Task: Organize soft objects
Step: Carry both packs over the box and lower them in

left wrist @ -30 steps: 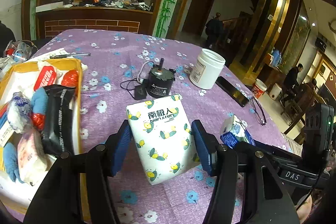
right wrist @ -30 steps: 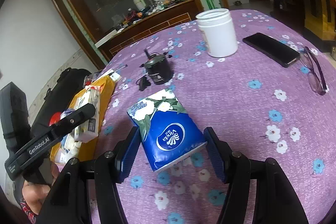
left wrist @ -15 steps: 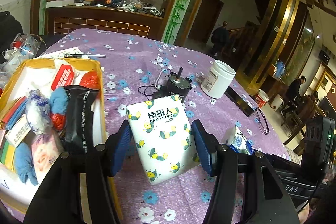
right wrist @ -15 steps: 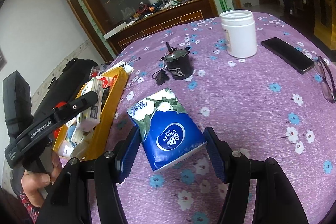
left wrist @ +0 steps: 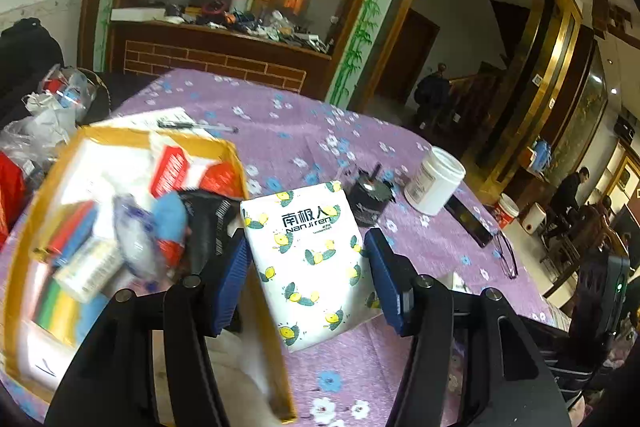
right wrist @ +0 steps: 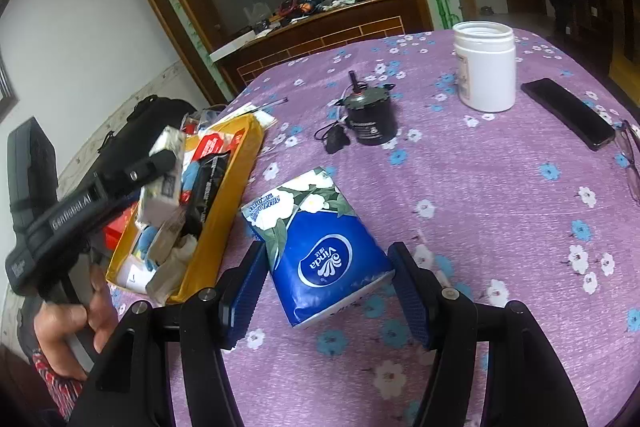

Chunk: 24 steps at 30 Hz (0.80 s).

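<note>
Purple floral table [right wrist: 500, 227]: yellow box [right wrist: 228, 203], motor [right wrist: 370, 119], white jar [right wrist: 486, 67], phone [right wrist: 568, 113].

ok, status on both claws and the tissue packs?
Left claw shut on white tissue pack, at yellow box edge. Right claw shut on blue tissue pack. Nothing in the way.

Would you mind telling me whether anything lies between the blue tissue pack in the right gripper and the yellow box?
Nothing visible does. The blue tissue pack, clamped in the right gripper, has only bare purple tablecloth between it and the yellow box. The box is already crowded, and the left gripper holds a white tissue pack over it.
</note>
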{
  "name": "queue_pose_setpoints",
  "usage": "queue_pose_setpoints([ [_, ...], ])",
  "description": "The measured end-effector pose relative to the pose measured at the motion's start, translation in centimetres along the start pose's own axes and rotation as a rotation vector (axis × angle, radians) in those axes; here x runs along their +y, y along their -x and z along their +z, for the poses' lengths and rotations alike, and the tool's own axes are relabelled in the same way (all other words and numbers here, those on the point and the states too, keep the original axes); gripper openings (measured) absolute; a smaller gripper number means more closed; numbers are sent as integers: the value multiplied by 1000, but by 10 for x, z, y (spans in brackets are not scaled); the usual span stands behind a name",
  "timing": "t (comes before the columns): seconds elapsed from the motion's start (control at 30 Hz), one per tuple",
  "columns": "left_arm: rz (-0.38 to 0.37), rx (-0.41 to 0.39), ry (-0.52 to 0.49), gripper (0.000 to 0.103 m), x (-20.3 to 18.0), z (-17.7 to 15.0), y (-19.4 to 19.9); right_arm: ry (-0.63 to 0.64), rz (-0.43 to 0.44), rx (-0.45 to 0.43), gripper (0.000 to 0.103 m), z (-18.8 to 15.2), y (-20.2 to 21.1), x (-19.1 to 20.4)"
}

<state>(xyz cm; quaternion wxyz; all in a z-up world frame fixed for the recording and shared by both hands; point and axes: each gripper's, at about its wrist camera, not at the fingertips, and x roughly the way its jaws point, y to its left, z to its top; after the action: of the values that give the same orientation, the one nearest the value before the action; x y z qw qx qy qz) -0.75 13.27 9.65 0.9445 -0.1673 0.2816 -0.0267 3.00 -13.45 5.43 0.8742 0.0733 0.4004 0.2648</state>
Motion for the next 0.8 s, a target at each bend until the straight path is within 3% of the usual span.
queue_pose_setpoints([
  [0.37,51,-76,80,57,63,15,28,92,18,32,63,2,-8,49],
  [0.8,191,-64,154,57,128,-1,50,197,151,86,63,9,-36,117],
])
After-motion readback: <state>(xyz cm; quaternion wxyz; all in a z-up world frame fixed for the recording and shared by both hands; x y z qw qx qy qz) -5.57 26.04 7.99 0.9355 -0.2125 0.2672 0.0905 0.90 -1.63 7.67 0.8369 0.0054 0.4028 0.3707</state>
